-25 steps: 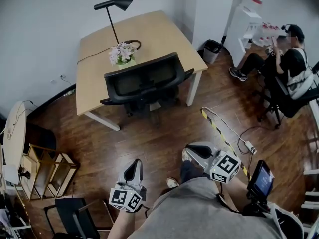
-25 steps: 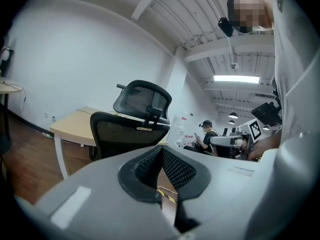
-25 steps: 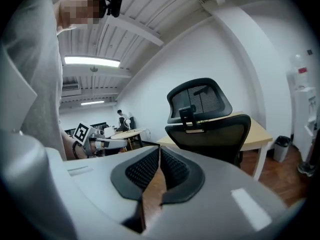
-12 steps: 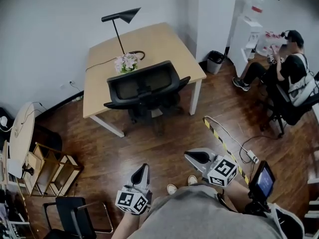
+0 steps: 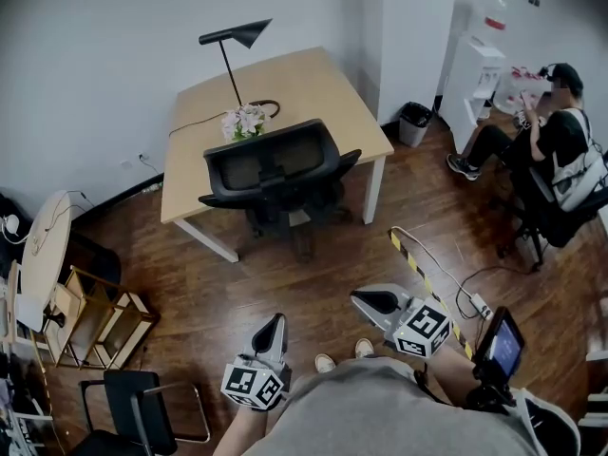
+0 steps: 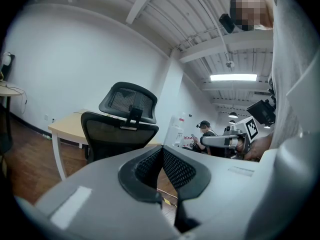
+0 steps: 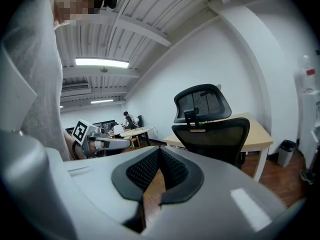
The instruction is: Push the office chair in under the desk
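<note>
A black mesh-backed office chair (image 5: 275, 174) stands at the front edge of a light wooden desk (image 5: 313, 84), its back turned to me and its seat partly under the top. The chair (image 6: 122, 126) also shows ahead in the left gripper view, and the same chair (image 7: 207, 126) in the right gripper view. My left gripper (image 5: 274, 323) and right gripper (image 5: 363, 298) are held low near my body, well short of the chair. Both are shut with nothing between the pads.
On the desk stand a black lamp (image 5: 233, 41) and a flower pot (image 5: 245, 122). A yellow-black cable strip (image 5: 418, 259) and a power strip (image 5: 475, 304) lie on the wood floor at right. A seated person (image 5: 551, 150) is far right; a bin (image 5: 414, 122), a rack (image 5: 90, 316) and a second chair (image 5: 142, 416) stand around.
The view has drawn back a little, so the desk and chair sit slightly farther and more to the right in frame. Both grippers stay shut and low.
</note>
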